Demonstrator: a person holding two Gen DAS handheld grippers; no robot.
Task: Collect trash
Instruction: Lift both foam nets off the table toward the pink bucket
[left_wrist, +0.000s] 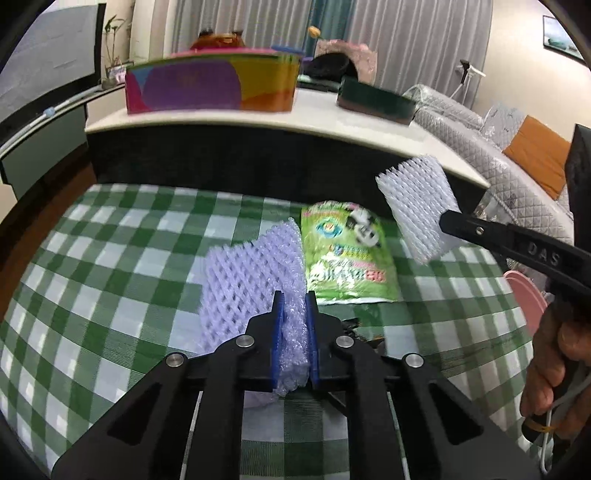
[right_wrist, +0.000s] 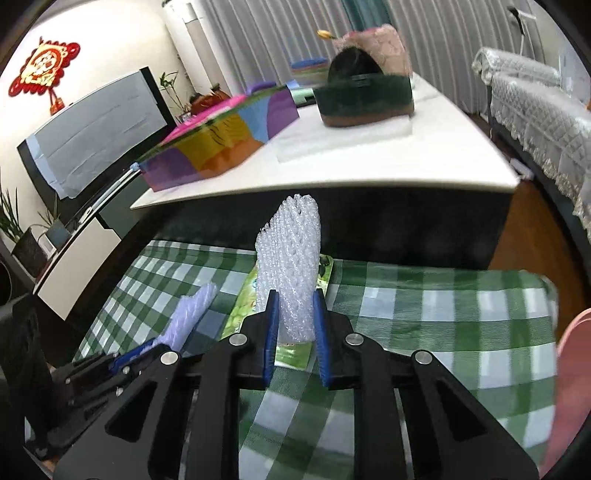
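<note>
A pale lavender foam net (left_wrist: 251, 273) with a crumpled bubbly edge is lifted a little off the green checked cloth (left_wrist: 110, 258). My left gripper (left_wrist: 295, 295) is shut on that edge. A white foam net (right_wrist: 291, 258) stands upright between the blue pads of my right gripper (right_wrist: 295, 295), which is shut on its lower end. From the left wrist, the right gripper (left_wrist: 450, 221) is on the right and holds its white foam net (left_wrist: 417, 206) above the cloth. A green printed packet (left_wrist: 351, 258) lies flat on the cloth between the two nets.
A white table behind the cloth carries a multicoloured box (left_wrist: 210, 85) and a dark green box (left_wrist: 373, 99). A pink round thing (right_wrist: 572, 387) sits at the cloth's right edge. A covered sofa (left_wrist: 517, 166) is at the far right. A person's hand (left_wrist: 554, 369) grips the right handle.
</note>
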